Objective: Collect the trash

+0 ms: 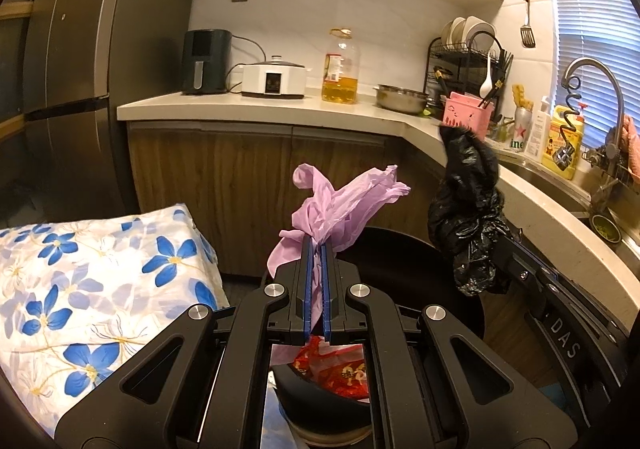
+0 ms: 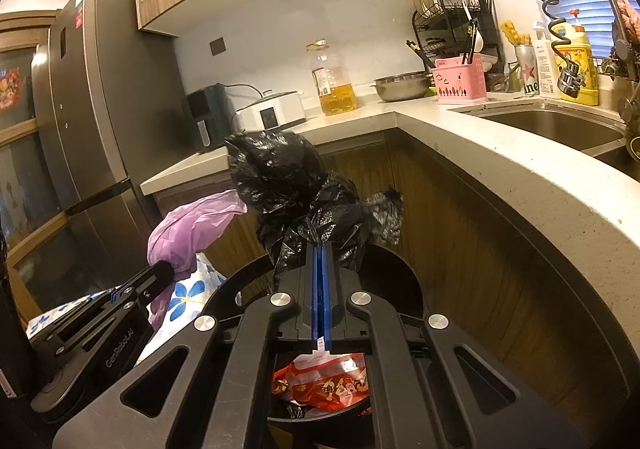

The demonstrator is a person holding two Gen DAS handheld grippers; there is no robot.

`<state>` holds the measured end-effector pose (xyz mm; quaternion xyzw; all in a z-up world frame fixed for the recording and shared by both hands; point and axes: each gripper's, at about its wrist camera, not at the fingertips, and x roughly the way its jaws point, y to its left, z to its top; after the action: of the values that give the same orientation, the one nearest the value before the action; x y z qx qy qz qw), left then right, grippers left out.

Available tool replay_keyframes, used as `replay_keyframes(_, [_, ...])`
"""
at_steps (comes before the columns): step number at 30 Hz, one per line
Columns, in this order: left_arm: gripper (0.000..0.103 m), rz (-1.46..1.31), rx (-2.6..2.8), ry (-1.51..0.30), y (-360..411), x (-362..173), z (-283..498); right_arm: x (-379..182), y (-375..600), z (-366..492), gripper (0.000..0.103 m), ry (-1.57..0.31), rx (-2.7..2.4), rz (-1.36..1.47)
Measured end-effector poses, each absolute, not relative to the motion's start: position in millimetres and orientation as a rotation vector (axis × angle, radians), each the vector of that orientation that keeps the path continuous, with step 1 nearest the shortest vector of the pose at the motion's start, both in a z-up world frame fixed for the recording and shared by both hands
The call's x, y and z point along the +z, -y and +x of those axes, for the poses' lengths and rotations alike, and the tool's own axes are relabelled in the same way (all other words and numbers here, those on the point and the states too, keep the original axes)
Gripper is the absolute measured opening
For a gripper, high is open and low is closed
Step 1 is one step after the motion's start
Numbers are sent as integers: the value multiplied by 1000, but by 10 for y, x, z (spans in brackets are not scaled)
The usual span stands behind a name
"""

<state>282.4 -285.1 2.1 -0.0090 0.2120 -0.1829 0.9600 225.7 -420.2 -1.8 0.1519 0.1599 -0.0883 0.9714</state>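
My left gripper (image 1: 317,245) is shut on a crumpled purple plastic bag (image 1: 340,201) and holds it above a round black trash bin (image 1: 404,245). My right gripper (image 2: 319,249) is shut on a crumpled black plastic bag (image 2: 288,177), also above the bin (image 2: 400,273). Red snack wrappers (image 2: 328,381) lie inside the bin; they also show in the left wrist view (image 1: 340,369). The black bag (image 1: 468,209) and right gripper appear at the right of the left wrist view. The purple bag (image 2: 192,225) and left gripper appear at the left of the right wrist view.
A blue-flowered cloth bundle (image 1: 80,281) sits left of the bin. A curved counter (image 2: 540,185) wraps behind and to the right, with a sink (image 2: 560,121), oil bottle (image 1: 340,67), steel bowl (image 1: 400,97) and pink basket (image 2: 460,83). A fridge (image 2: 92,121) stands at left.
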Motion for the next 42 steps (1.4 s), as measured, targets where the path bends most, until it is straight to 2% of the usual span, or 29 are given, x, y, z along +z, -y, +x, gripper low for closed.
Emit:
replay_keyframes(1, [3, -20, -373, -431, 2850, 15, 2830, -20, 4203, 2263, 9, -323, -175, 307])
replay_keyframes(2, [3, -22, -376, -431, 2848, 7, 2836, -23, 4204, 2271, 20, -324, -178, 306])
replay_keyframes(4, [3, -27, -385, -437, 2849, -18, 2855, -31, 4215, 2269, 34, -321, -179, 311])
replay_keyframes(6, [4, -28, -403, -452, 2858, -52, 2881, -40, 4223, 2254, 40, -321, -190, 317])
replay_keyframes(8, [11, -12, -416, -462, 2887, -100, 2891, -54, 4249, 2220, 53, -318, -202, 332])
replay_keyframes(9, [22, -3, -420, -467, 2896, -125, 2894, -54, 4259, 2196, 54, -313, -207, 339])
replay_keyframes(10, [38, 1, -427, -472, 2901, -152, 2893, -51, 4268, 2177, 55, -310, -211, 342])
replay_keyframes(12, [58, -9, -433, -463, 2879, -181, 2875, -43, 4277, 2139, 60, -306, -222, 346])
replay_keyframes(15, [62, -1, -417, -464, 2813, -209, 2844, -25, 4270, 2085, 65, -306, -235, 337])
replay_keyframes(19, [80, -13, -366, -462, 2644, -224, 2757, -16, 4204, 2019, 77, -316, -235, 327])
replay_keyframes(21, [86, -12, -326, -456, 2531, -208, 2682, -19, 4132, 1998, 81, -324, -233, 312])
replay_keyframes(28, [95, 4, -210, -428, 2105, -94, 2388, 16, 3798, 1885, 97, -362, -221, 220])
replay_keyframes(42, [97, -9, -71, -428, 1270, 47, 1619, 92, 3140, 1390, 97, -388, -154, 130])
